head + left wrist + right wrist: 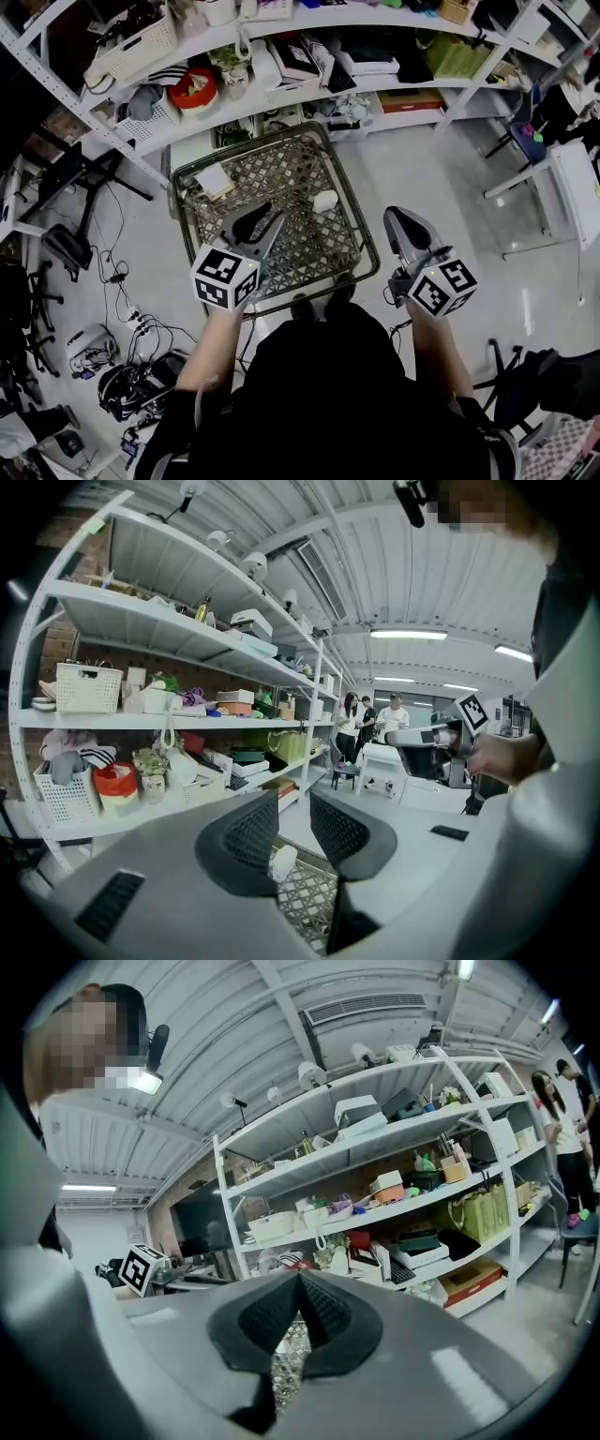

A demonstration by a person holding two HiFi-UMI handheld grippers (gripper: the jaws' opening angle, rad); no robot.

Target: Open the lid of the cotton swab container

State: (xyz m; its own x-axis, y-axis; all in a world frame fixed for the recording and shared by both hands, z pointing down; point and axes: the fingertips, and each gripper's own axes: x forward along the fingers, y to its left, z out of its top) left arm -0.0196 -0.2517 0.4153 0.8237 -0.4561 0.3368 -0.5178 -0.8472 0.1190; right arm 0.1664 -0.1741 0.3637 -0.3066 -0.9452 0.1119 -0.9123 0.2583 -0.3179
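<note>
— How did the person hold the two tools?

— Both forearms reached forward and down over a metal mesh basket on the floor, in front of white shelving. The left gripper hung above the near left part of the basket, pointing away from the body and slightly to the right. The right gripper was just outside the basket's right rim, at about the same height.

— And the jaws?

— The left pair stood a little apart, with nothing gripped between the pads. The right pair was clenched, its pads meeting at the tips, and it held nothing.

— Where was the cotton swab container?

— The cotton swab container, small and white, lay on the mesh in the right half of the basket. It was ahead of the left gripper and to its right, and neither tool touched it. I could not tell whether its lid was open. A pale card lay in the far left corner, well apart from it.
</note>
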